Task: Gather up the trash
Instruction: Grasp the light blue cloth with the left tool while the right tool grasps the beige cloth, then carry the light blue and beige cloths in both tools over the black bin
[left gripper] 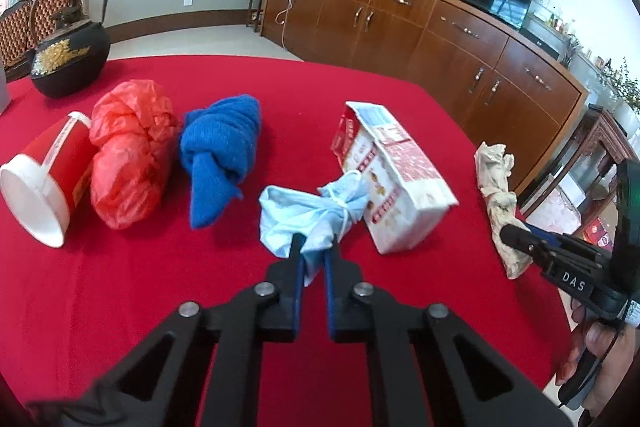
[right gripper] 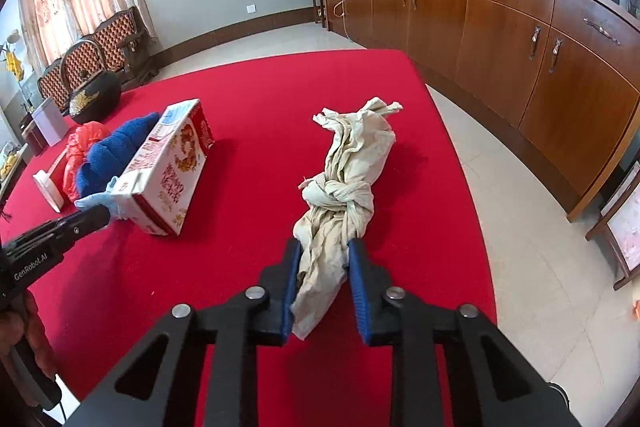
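Red tablecloth across the whole table, wooden sideboard behind it along the wall. Near the far left corner, a black kettle with gold decoration. Trash in a row on the cloth: red paper cup on its side, touching a crumpled red plastic bag, next a knotted blue cloth, then a red-and-white carton lying flat. Off to the right, a knotted beige rag, near end pinched between the right gripper pads. Just beside the carton, a light blue face mask, clamped in the narrowed left gripper.
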`<state>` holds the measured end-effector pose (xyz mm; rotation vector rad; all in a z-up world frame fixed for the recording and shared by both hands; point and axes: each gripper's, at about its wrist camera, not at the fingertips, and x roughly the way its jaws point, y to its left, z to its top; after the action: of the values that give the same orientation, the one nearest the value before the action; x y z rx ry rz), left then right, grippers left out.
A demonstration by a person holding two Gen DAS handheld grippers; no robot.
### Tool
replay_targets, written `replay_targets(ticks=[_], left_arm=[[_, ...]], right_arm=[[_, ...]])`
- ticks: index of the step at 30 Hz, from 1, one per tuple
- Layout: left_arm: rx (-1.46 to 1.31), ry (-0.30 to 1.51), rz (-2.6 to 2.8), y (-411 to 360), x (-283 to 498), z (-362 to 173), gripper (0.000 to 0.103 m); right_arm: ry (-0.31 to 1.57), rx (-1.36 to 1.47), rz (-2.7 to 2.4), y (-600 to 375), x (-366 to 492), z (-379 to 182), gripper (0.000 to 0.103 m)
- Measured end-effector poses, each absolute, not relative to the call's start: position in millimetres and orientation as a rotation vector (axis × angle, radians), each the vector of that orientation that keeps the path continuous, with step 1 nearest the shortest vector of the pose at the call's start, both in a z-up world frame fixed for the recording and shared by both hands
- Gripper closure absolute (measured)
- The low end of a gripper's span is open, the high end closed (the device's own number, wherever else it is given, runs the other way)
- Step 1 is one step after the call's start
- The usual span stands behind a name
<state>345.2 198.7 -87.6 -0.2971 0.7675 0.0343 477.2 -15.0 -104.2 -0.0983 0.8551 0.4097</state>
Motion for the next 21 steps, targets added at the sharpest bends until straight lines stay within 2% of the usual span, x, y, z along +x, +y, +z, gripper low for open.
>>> replay_targets(ticks=[5, 21], left_arm=[[-0.275, 0.747, 0.042, 186.5, 335.2, -79.4, 0.095], [-0.21, 0.701, 0.092, 161.2, 277.9, -63.3, 0.095]], right_arm=[[0.828, -0.096, 0.419, -26.2, 458.5, -95.4, 0.084], [0.798, -0.108, 0.411, -36.4, 398.7, -80.8, 0.084]])
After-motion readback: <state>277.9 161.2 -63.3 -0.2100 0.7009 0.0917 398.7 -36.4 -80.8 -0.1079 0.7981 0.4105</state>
